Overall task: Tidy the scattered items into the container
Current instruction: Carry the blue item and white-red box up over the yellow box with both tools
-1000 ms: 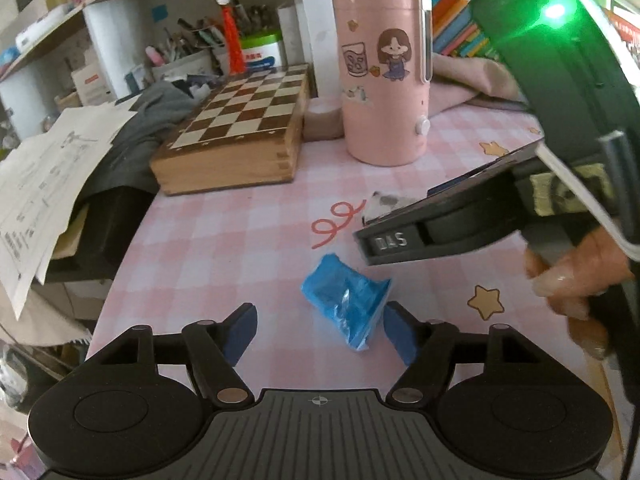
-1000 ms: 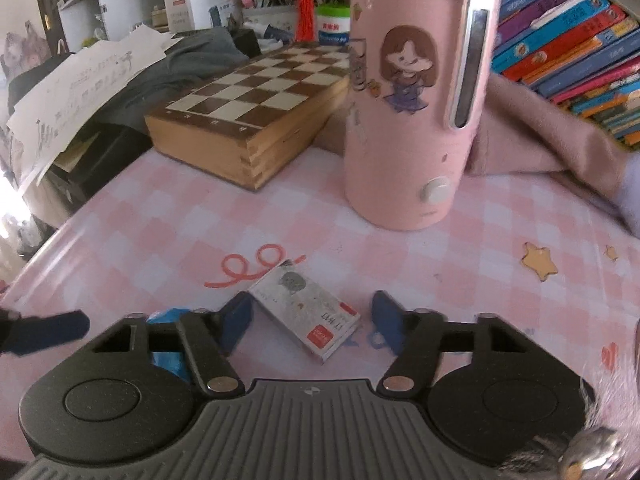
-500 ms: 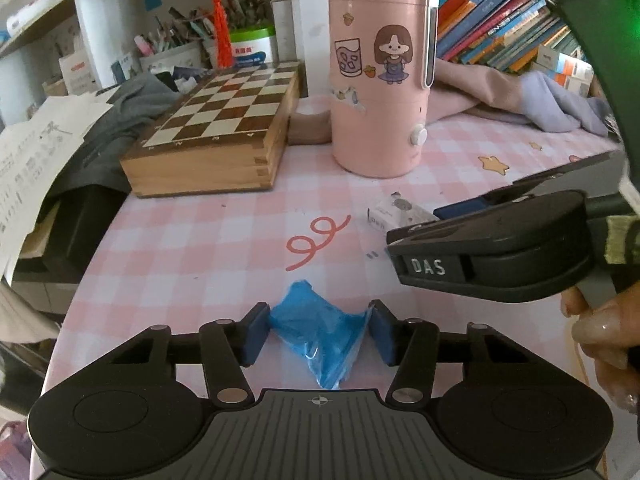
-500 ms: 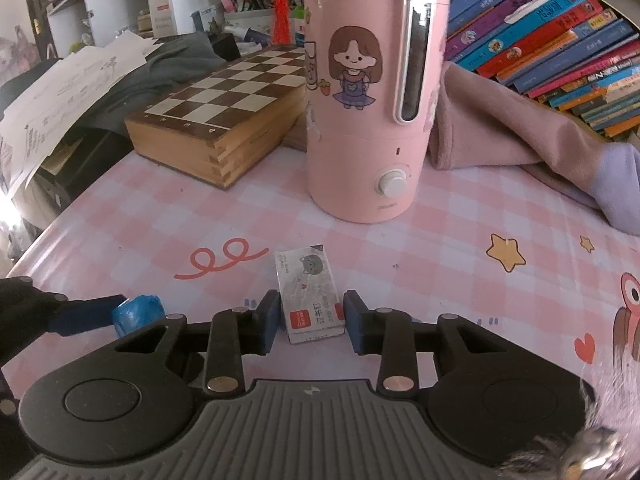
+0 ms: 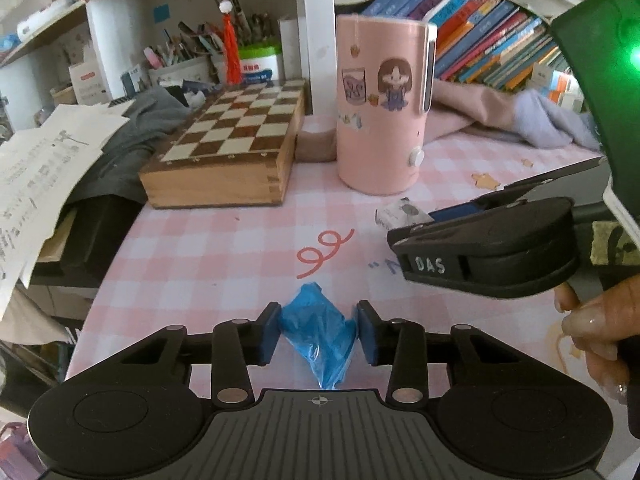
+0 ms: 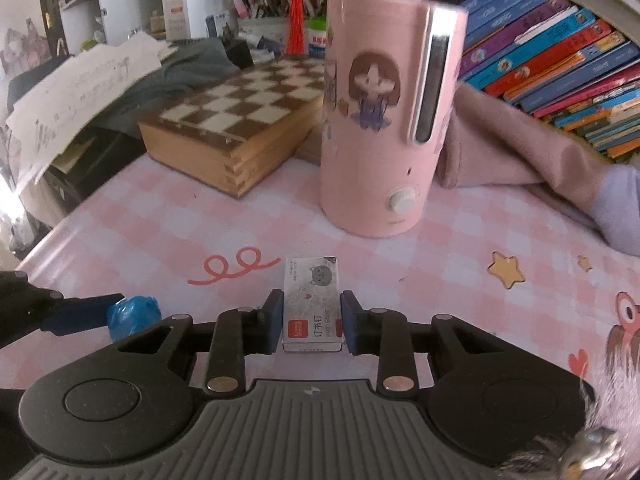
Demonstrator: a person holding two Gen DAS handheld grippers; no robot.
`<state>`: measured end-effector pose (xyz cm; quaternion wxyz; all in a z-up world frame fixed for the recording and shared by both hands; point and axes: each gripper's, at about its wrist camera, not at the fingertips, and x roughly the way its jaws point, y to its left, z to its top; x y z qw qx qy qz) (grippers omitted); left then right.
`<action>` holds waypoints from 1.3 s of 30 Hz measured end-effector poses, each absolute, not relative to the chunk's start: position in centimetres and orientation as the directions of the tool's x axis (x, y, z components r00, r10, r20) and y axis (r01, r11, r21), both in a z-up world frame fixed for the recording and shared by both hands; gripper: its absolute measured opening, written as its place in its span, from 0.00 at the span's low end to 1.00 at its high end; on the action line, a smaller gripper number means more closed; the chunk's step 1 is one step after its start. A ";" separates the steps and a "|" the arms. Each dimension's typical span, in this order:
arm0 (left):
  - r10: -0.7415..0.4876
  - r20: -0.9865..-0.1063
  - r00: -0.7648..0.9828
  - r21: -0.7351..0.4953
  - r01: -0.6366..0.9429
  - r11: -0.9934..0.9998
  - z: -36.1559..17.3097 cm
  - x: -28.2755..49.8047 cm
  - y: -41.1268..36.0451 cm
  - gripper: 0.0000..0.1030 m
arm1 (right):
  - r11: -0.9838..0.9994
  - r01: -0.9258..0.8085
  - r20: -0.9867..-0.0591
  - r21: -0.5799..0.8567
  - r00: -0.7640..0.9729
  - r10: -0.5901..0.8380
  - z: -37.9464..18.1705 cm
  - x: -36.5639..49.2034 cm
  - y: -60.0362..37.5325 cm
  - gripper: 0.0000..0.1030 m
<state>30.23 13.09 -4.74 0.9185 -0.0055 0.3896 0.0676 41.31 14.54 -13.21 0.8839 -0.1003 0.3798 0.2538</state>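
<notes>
the left gripper point(image 5: 318, 330) is closing on the blue bag point(image 5: 318, 334), pads pressing it. the right gripper point(image 6: 311, 325) is closing around the staple box point(image 6: 311, 306), pads touching its sides. each should firm up squarely before lifting toward the pink container point(image 6: 384, 120) at 12 o'clock.

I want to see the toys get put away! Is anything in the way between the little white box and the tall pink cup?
Nothing visible is. The right gripper is closing its jaws on the little white box, and only bare checked tablecloth lies between it and the tall pink cup. The chessboard box sits off to the side.
</notes>
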 end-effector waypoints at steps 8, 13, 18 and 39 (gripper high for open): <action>0.088 -0.671 0.736 0.021 -0.099 0.995 -1.9 27.6 12.0 0.37 | 0.872 -0.488 -0.680 0.039 0.626 0.381 -9.9 38.4 12.6 0.27; 0.063 -0.634 0.771 0.017 -0.068 0.998 0.0 25.7 11.0 0.37 | 0.879 -0.473 -0.657 0.065 0.643 0.394 -8.0 36.1 11.2 0.27; 0.038 -0.608 0.793 0.002 -0.046 0.999 1.5 23.0 10.3 0.37 | 0.878 -0.472 -0.629 0.074 0.661 0.408 -6.2 33.1 9.6 0.27; -0.027 -0.560 0.828 -0.080 -0.022 0.997 4.3 10.6 9.5 0.36 | 0.883 -0.458 -0.612 0.099 0.672 0.417 -3.4 19.0 5.2 0.27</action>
